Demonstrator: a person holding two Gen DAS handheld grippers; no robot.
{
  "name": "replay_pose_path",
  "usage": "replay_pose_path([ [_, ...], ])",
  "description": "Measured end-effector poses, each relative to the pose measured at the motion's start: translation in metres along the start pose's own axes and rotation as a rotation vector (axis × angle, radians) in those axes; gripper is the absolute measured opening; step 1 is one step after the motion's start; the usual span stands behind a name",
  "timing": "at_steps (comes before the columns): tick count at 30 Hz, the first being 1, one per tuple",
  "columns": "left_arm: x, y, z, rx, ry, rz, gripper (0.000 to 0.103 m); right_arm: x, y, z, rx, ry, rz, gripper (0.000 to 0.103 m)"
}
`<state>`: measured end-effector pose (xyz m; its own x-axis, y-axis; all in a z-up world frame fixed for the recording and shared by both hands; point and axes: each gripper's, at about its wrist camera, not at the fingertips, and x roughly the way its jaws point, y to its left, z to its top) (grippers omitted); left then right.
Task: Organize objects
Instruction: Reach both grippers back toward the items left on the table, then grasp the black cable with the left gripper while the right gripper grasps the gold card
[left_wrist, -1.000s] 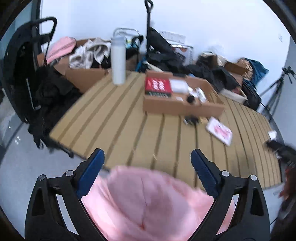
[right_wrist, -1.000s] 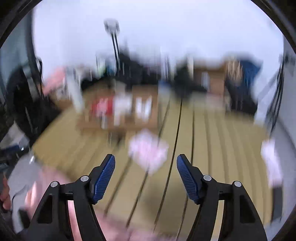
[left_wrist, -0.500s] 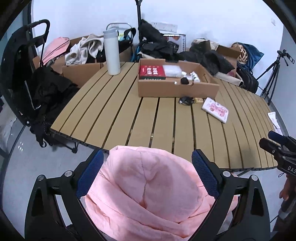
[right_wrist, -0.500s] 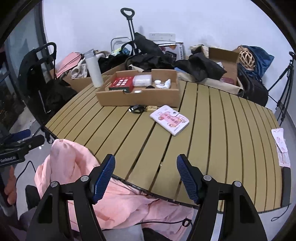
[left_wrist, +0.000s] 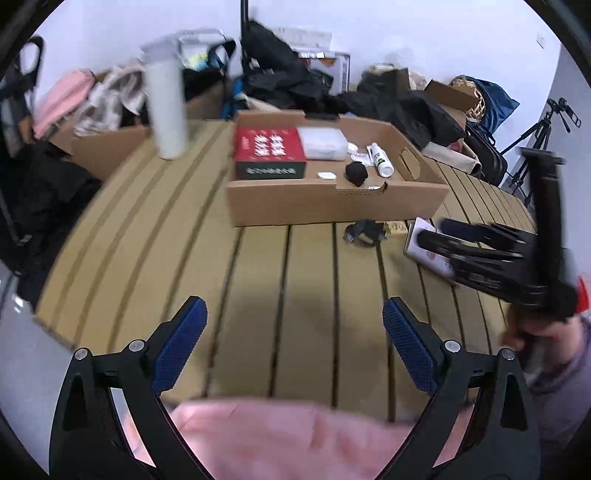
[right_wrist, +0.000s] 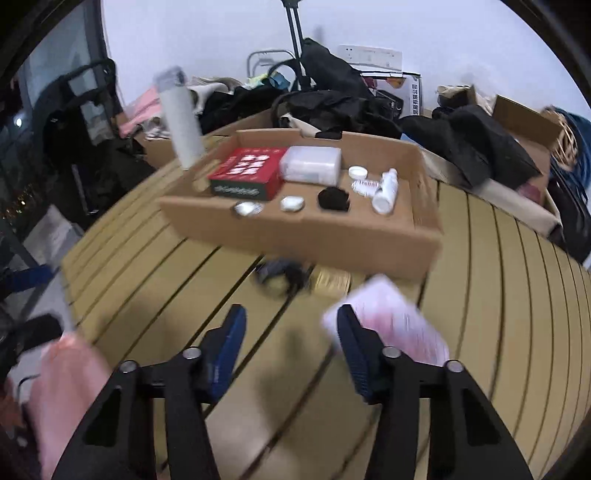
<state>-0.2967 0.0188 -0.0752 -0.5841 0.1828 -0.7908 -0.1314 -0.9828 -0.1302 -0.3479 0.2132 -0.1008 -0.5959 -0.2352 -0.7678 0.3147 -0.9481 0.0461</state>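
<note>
A shallow cardboard box (left_wrist: 332, 203) (right_wrist: 295, 229) stands mid-table, holding a red box (left_wrist: 267, 146) (right_wrist: 251, 170), a clear plastic case (right_wrist: 310, 164), a small white bottle (right_wrist: 386, 192) and a black ball (left_wrist: 356, 173). In front of it lie a black strap-like item (left_wrist: 364, 232) (right_wrist: 282, 275), a small tan packet (right_wrist: 330, 282) and a pink-and-white pack (right_wrist: 391, 321). My left gripper (left_wrist: 291, 343) is open and empty over the near table. My right gripper (right_wrist: 290, 339) is open and empty just before the pack; it also shows in the left wrist view (left_wrist: 476, 243).
The slatted wooden table (left_wrist: 184, 229) carries a tall white bottle (left_wrist: 166, 110) (right_wrist: 181, 118) at the back left. Pink cloth (left_wrist: 288, 439) (right_wrist: 62, 391) lies below the near edge. Bags, clothes and boxes crowd behind the table; a tripod (left_wrist: 535, 133) stands at right.
Both grippers have moved forward over the table toward the box. The pink cloth has dropped low in the left view. The right gripper now reaches the pink-and-white pack.
</note>
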Motion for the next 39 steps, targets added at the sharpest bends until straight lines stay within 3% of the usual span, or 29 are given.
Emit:
replay_pose_path([
  [5,0.049,-0.008,0.021,0.001,0.031,-0.04,0.095,0.064,-0.015,0.009,0.031,0.068,-0.053,0.042],
  [7,0.066,-0.01,0.026,0.007,0.042,-0.069,0.095,0.073,-0.021,0.006,0.034,0.056,-0.057,0.039],
  [18,0.133,-0.048,0.054,0.132,0.075,-0.167,0.086,0.072,-0.036,0.0,0.022,0.057,0.023,0.034],
  [19,0.139,-0.049,0.056,0.133,0.089,-0.158,0.082,0.072,-0.038,0.0,0.028,0.056,0.03,0.034],
  [21,0.15,-0.053,0.055,0.147,0.12,-0.152,0.058,0.071,-0.042,-0.002,0.031,0.052,0.04,0.034],
  [22,0.155,-0.056,0.052,0.157,0.134,-0.14,0.052,0.071,-0.043,-0.002,0.035,0.052,0.043,0.034],
  [24,0.152,-0.065,0.046,0.216,0.106,-0.089,0.036,0.07,-0.044,-0.002,0.046,0.052,0.046,0.034],
  [26,0.148,-0.072,0.043,0.248,0.101,-0.096,0.018,0.069,-0.044,-0.002,0.059,0.058,0.055,0.033],
  [32,0.127,-0.071,0.03,0.24,0.081,-0.016,0.012,0.045,-0.04,-0.004,0.056,0.056,0.046,0.033],
  [35,0.097,-0.055,0.027,0.156,0.071,0.021,0.003,0.011,-0.035,-0.004,0.065,0.009,0.048,0.033],
  [39,0.029,-0.03,0.02,0.014,0.005,-0.015,0.001,-0.034,-0.021,-0.013,0.027,-0.036,0.018,0.033],
])
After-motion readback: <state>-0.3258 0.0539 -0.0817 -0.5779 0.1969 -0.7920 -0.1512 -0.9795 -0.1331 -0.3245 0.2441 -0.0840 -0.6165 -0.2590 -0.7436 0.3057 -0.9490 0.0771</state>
